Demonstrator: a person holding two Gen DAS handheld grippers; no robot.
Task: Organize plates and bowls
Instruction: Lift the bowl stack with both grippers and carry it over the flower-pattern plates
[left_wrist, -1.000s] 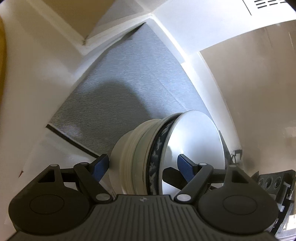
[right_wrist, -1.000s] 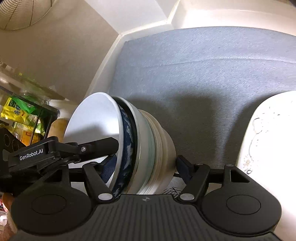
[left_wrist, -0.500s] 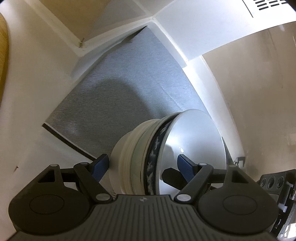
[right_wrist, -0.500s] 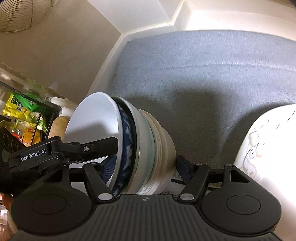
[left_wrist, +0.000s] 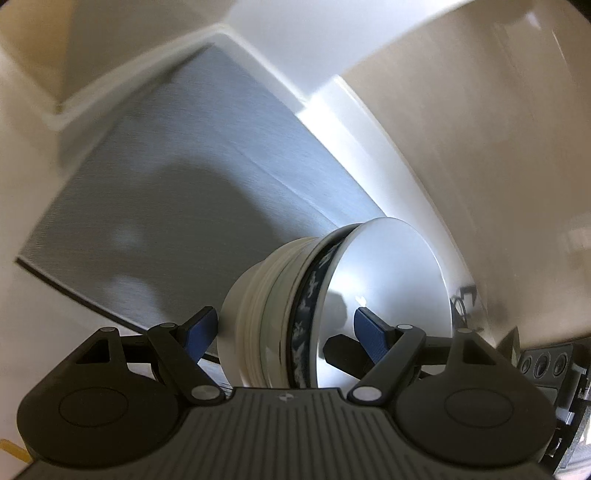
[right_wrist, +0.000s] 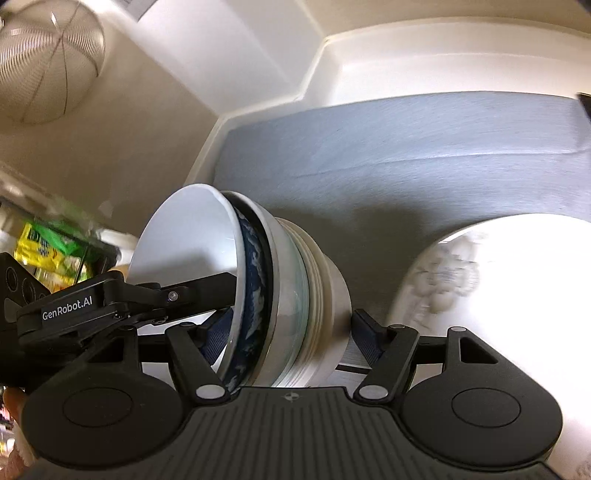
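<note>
A stack of nested bowls (left_wrist: 325, 314), white ones with a blue-patterned one between them, is held on its side between both grippers above a grey-lined cabinet shelf (left_wrist: 184, 192). My left gripper (left_wrist: 284, 332) clamps the stack, one pad on the base, the other inside the top white bowl. My right gripper (right_wrist: 291, 336) clamps the same stack (right_wrist: 266, 291) from the opposite side. The left gripper's finger (right_wrist: 177, 291) shows inside the top bowl in the right wrist view. A white plate with a grey flower print (right_wrist: 498, 295) lies on the shelf liner (right_wrist: 406, 147) at the right.
White cabinet walls (left_wrist: 314, 44) enclose the shelf. A wire mesh strainer (right_wrist: 44, 62) hangs at upper left of the right wrist view. Yellow-green packages (right_wrist: 48, 254) sit outside the cabinet at the left.
Both grippers have carried the bowl stack further over the grey shelf liner. The flowered plate now shows larger and nearer at the right.
</note>
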